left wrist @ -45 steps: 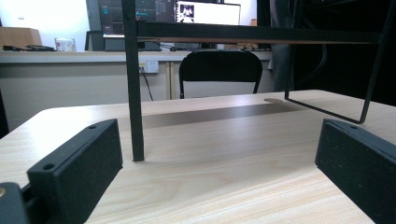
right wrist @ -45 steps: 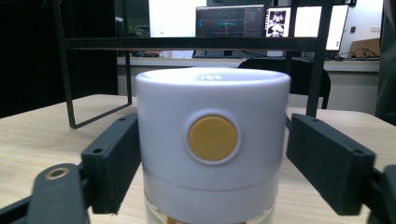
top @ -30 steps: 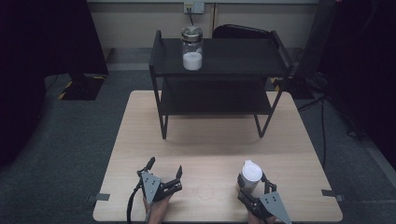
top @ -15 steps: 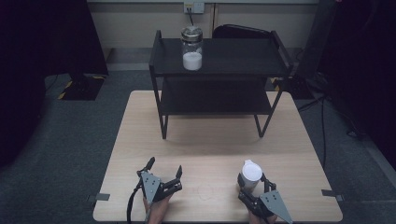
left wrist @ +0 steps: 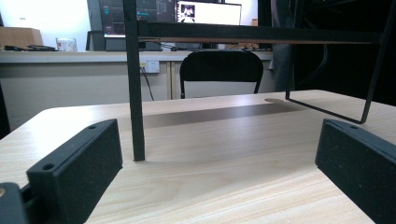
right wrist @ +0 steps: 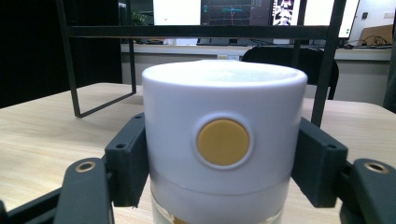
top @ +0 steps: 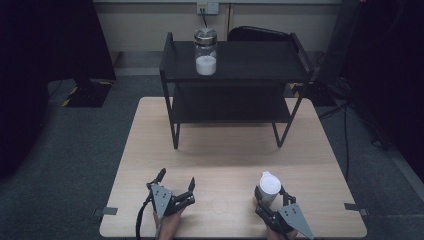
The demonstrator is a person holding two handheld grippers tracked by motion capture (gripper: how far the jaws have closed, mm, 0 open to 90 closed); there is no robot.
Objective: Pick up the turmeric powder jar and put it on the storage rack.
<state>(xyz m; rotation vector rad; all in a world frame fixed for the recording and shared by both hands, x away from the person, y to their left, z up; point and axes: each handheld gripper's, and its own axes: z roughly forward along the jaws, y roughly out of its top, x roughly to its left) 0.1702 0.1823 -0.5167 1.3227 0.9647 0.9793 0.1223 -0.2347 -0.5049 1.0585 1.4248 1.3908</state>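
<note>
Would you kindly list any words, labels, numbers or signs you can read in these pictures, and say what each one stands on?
No text can be read anywhere.
White container in the right gripper: a plain yellow round button, no lettering.
Jar on the black shelf: no label visible.
Monitors behind the table: their contents are too small and blurred to read.

A light wooden surface (top: 225,155) is seen on a grey carpeted floor (top: 75,150). At its far half a black two-tier shelf rack (top: 235,90) is stood on thin metal legs. On the rack's top shelf, toward the left, a glass jar (top: 205,51) half filled with white powder is placed. Near the right front edge a white-capped container (top: 269,187) is stood upright on the surface.
</note>
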